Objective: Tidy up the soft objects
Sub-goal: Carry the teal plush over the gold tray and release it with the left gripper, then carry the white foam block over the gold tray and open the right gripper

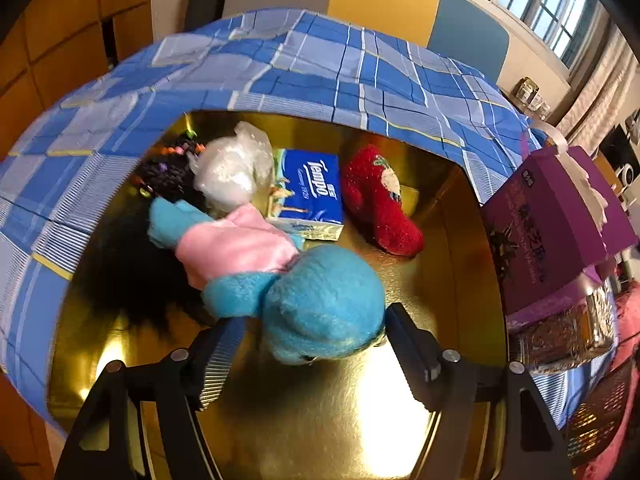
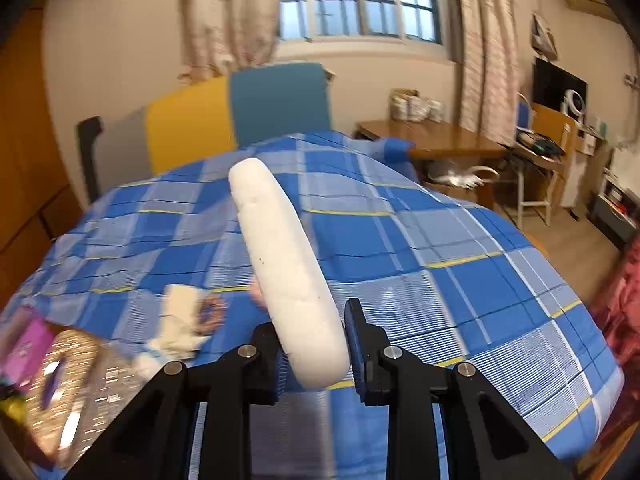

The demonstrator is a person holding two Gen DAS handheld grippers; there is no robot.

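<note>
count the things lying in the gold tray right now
6, though more may hide underneath: blue plush nearest, between the left gripper's open jaws; black furry item left; beaded piece and plastic bag far left; tissue pack centre; red sock right.

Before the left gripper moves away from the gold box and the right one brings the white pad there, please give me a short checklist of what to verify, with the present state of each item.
1. Left gripper open around the blue plush toy: ok, the fingers stand apart on either side of its head.
2. Plush toy inside the gold box: ok, it lies on the box floor.
3. Right gripper holds the white pad: ok, both fingers press its lower end.
4. Free floor in the box for the pad: ok, bare gold in front of the red slipper.
5. Toy free of the left fingers: cannot tell, the right one looks close to its head.
</note>
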